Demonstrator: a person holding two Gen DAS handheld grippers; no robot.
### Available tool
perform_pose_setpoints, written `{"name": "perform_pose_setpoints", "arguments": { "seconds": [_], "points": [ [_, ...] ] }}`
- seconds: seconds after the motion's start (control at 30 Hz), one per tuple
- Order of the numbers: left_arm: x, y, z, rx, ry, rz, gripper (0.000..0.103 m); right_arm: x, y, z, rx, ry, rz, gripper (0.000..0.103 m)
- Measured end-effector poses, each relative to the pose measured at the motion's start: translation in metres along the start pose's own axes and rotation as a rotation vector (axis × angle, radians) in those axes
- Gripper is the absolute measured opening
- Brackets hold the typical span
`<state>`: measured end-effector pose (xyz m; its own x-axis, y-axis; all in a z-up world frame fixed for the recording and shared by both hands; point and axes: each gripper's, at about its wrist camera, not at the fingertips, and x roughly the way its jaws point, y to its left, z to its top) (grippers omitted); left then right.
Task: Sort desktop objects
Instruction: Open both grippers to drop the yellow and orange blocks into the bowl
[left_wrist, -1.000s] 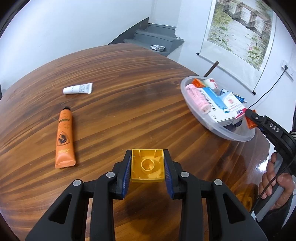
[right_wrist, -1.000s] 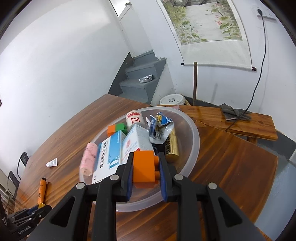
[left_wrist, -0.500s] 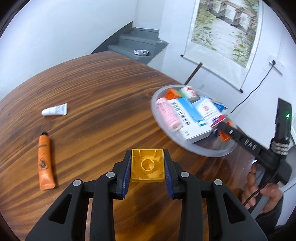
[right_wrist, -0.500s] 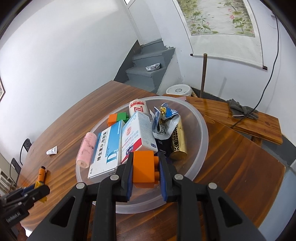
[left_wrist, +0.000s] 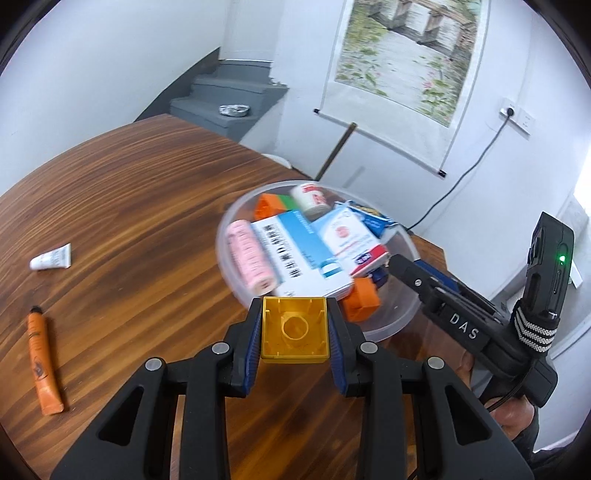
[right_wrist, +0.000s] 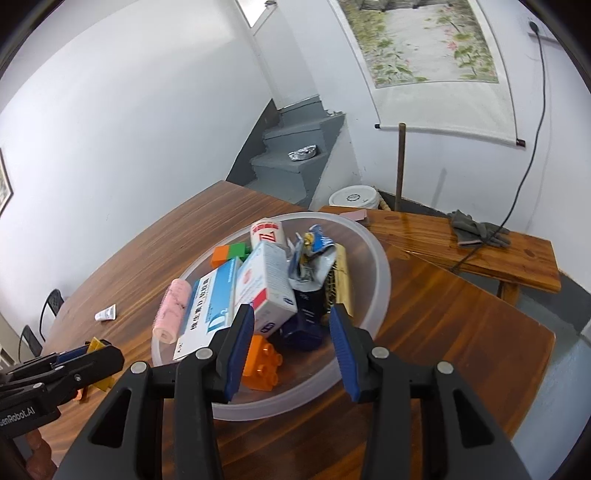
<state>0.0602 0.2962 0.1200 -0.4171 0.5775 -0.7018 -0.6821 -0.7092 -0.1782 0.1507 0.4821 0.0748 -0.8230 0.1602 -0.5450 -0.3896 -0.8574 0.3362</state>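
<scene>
I am holding the yellow block (left_wrist: 294, 328) clamped between the pads of the left gripper (left_wrist: 294, 334), hollow underside facing the camera, just short of the near rim of the clear plastic bowl (left_wrist: 384, 330) on the wooden table (left_wrist: 129, 206). The right gripper (right_wrist: 291, 343) is hovering over the bowl with its fingers spread wide and nothing between them, and the orange block (right_wrist: 262, 363) is lying loose on the bowl floor just below them. To do my step well, I judge I am needing to carry the yellow block forward past the rim, over the bare patch near the orange block, not over the stacked boxes, where it could slide off; then lower it and open slowly. The right gripper is crowding that same side, so I am wanting it clear first to avoid a knock. On the table, well apart from the bowl, are an orange tube (left_wrist: 43, 365) and a small white tube (left_wrist: 51, 257). As for writing: the right gripper's body is showing "DAS" in the left view, and the left gripper's is showing "enRobot.AI", its start cut off, in the right view. The white canister (right_wrist: 266, 234) is bearing a red "Z"; the blue-and-white box (right_wrist: 208, 308) is carrying a barcode and characters too blurred for me to read.
</scene>
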Motion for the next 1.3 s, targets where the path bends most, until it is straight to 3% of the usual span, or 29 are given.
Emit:
{"name": "perform_pose_setpoints", "arguments": {
  "seconds": [0.33,0.53,0.73,0.8,0.87,1.3],
  "points": [
    [0.037,-0.022,0.008,0.054,0.022,-0.093,0.034,-0.006,-0.006,0.004,0.022,-0.021,-0.021,0.047],
    [0.05,-0.023,0.009,0.069,0.006,-0.096,0.035,-0.005,-0.008,0.005,0.029,-0.023,-0.029,0.047],
    [0.059,-0.012,0.007,0.019,-0.022,-0.093,0.035,-0.004,-0.006,0.004,0.026,-0.021,-0.02,0.047],
    [0.058,-0.01,0.007,0.012,-0.02,-0.111,0.04,-0.004,-0.005,0.004,0.025,-0.018,-0.017,0.048],
    [0.057,-0.01,0.007,0.007,-0.021,-0.126,0.061,-0.004,-0.004,0.003,0.021,-0.017,-0.015,0.049],
    [0.031,0.002,0.009,0.011,-0.092,-0.068,0.062,-0.007,0.003,0.0,0.01,-0.011,-0.019,0.051]
  ]
}}
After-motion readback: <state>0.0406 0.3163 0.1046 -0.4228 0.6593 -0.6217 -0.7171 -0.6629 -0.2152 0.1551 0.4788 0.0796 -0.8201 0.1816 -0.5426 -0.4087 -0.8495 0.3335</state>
